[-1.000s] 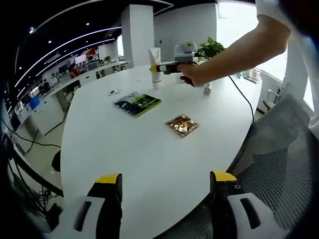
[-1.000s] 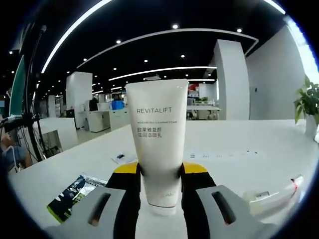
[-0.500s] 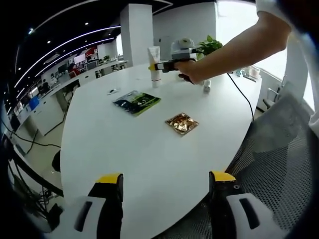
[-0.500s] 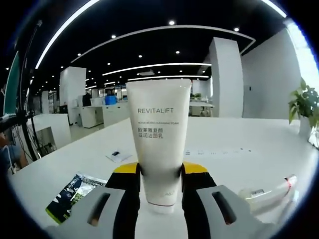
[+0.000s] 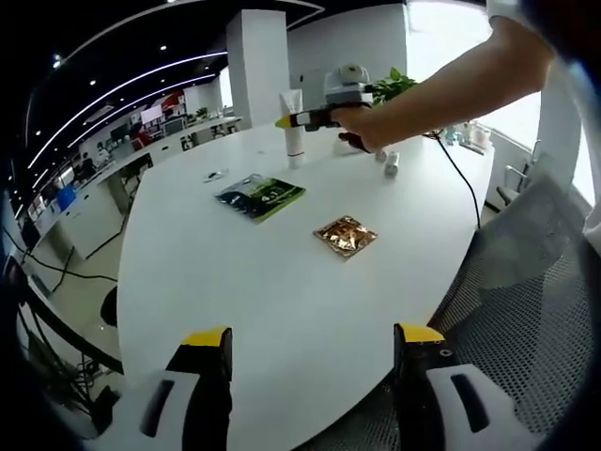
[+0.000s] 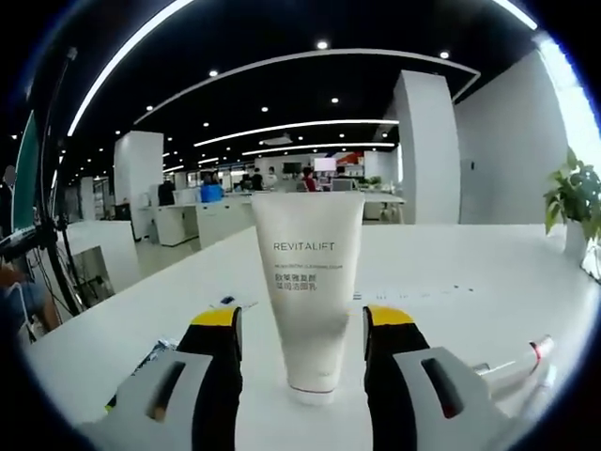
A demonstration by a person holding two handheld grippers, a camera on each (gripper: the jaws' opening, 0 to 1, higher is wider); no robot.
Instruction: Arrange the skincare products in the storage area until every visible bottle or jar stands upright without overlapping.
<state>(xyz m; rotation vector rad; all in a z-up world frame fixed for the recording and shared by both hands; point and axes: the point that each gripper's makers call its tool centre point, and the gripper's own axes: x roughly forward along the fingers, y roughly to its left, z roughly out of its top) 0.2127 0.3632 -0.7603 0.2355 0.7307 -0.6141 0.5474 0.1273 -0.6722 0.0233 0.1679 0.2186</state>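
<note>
Your right gripper [image 6: 302,324] has its jaws spread to either side of the white tube [image 6: 308,287], touching neither side, so the tube stands upright on its cap on the white table [image 6: 451,282] unaided. Your left gripper [image 5: 312,343] hangs spread and empty at the table's near edge, well apart from the tube, with the green packet [image 5: 260,196] and gold sachet [image 5: 345,235] lying flat between.

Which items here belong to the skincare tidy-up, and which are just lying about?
Job:
- white Revitalift tube, upright on its cap between the open right hand-held gripper jaws
- small tube lying flat

Lying about:
- green packet
- gold sachet
- potted plant
</note>
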